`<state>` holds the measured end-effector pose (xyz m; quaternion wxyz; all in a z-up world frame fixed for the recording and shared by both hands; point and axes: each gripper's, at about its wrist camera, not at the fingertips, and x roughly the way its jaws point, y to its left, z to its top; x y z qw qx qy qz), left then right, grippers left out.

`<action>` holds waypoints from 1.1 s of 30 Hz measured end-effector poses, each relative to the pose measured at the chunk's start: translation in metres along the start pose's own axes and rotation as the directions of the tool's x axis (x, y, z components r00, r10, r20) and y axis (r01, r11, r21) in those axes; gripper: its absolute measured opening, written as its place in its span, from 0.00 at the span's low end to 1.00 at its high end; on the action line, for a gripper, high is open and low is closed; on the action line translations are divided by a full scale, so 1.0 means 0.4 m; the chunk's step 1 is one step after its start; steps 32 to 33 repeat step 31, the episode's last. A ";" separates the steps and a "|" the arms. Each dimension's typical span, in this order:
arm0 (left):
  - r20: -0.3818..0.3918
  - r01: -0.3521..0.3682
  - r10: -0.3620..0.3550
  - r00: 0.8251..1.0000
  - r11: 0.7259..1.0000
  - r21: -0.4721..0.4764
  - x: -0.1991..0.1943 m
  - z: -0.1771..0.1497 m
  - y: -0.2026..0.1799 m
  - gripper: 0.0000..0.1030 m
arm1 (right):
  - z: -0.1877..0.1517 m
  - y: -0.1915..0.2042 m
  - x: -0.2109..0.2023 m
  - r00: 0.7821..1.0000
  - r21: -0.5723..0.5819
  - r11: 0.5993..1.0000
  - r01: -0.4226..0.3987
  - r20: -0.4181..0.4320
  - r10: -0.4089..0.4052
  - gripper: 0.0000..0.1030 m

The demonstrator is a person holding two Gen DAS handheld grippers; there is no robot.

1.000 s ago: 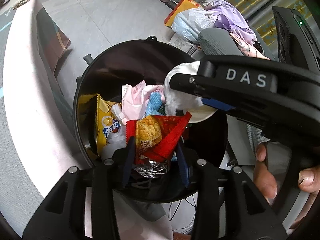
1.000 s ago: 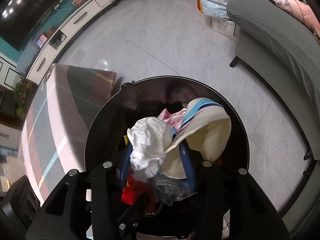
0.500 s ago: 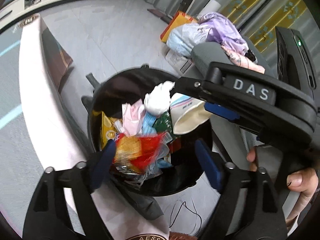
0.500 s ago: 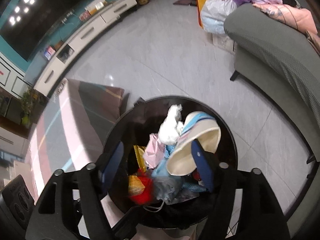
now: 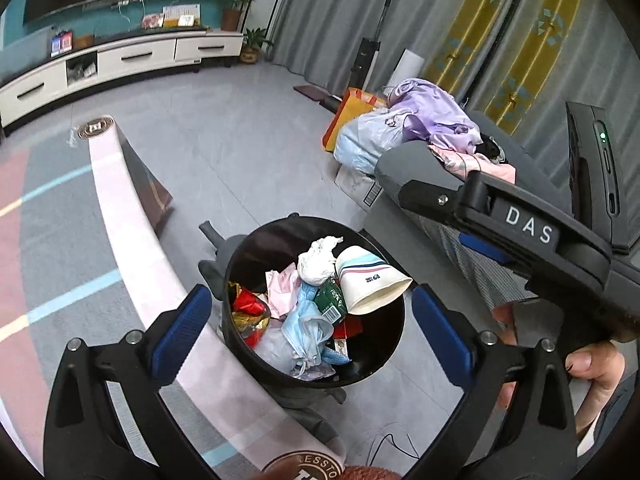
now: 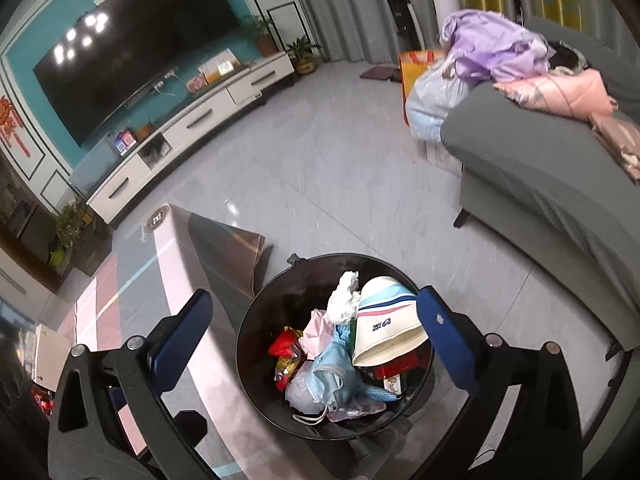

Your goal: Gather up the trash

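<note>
Trash fills the black bin (image 5: 394,344): paper cup (image 5: 370,282), crumpled tissue (image 5: 318,258) and red wrapper (image 5: 248,304) inside. Left gripper (image 5: 312,330) and right gripper (image 6: 312,338), jaws just opened wide, hang empty above; remaining litter unseen.

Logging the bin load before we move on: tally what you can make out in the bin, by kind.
Paper cup: 1
Tissue wad: 1
Face mask: 1
Pink wrapper: 1
Red snack bag: 1
Green packet: 1
Total: 6 made out; more lies buried beneath.
</note>
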<state>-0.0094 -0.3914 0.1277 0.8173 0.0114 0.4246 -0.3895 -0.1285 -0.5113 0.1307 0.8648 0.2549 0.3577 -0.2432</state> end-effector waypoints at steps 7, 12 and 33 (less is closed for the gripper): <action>0.001 0.010 -0.010 1.000 1.000 -0.003 -0.021 -0.001 0.001 0.97 | -0.005 -0.009 -0.052 0.999 0.006 1.000 -0.015 0.048 0.014 0.97; -0.008 0.004 -0.004 1.000 1.000 -0.006 -0.014 -0.009 0.002 0.97 | -0.007 -0.016 -0.062 0.999 0.015 1.000 0.003 0.053 -0.004 0.97; 0.013 -0.020 0.020 1.000 1.000 -0.014 -0.038 -0.013 0.013 0.97 | -0.012 -0.021 -0.068 0.998 0.012 0.998 0.054 0.044 -0.054 0.97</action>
